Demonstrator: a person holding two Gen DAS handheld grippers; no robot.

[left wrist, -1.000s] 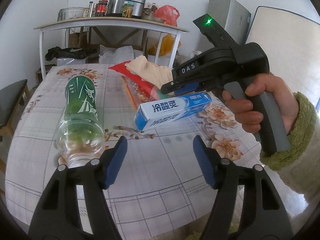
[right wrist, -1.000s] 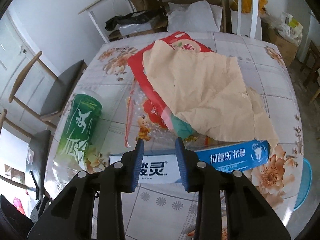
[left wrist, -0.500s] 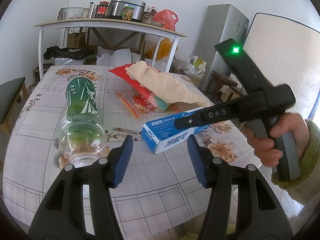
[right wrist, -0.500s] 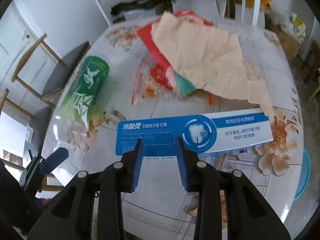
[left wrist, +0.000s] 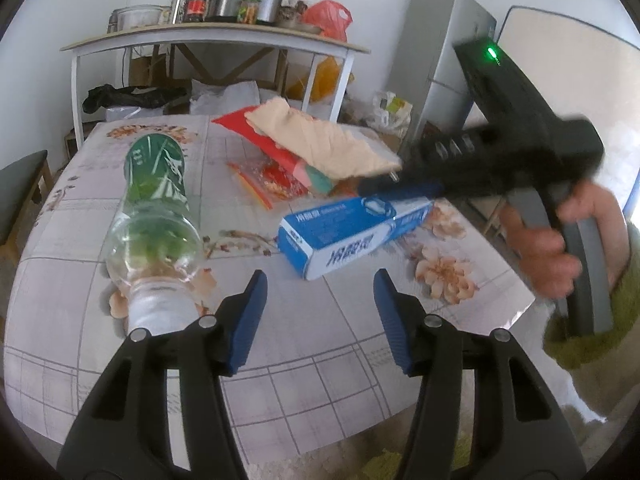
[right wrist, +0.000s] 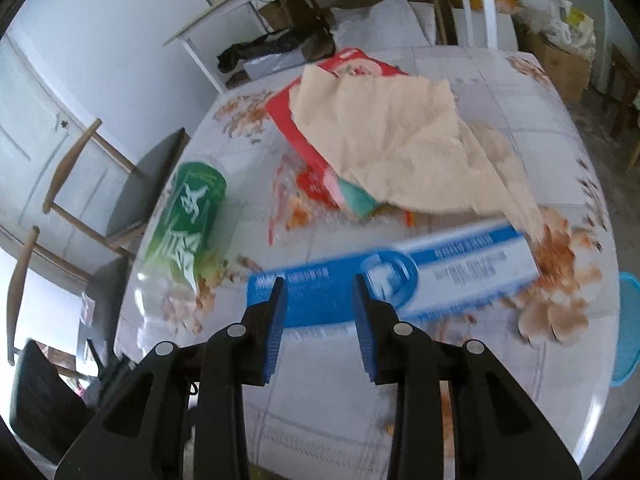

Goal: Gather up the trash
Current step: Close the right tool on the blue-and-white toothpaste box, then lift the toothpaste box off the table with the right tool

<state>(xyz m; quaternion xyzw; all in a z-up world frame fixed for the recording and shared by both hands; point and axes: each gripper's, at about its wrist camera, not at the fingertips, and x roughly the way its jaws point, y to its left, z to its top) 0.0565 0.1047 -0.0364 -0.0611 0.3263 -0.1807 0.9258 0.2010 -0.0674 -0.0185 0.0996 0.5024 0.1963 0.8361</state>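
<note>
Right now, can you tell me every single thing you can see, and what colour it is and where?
bottle: one, clear with green label, lying on the table's left
toothpaste box: one, blue and white, lying mid-table
paper: one, beige, crumpled, on top of the packet
packet: one, red, far side of the table
wrapper: one, clear with red print, beside the packet
table: one, flowered cloth
shelf table: one, white, behind, with pots and jars
fridge: one, grey, back right
basin: one, blue, below the table's right edge
left gripper: black, blue pads, just been closing, nothing between
right gripper: open, over the box
hand: one, green sleeve
</note>
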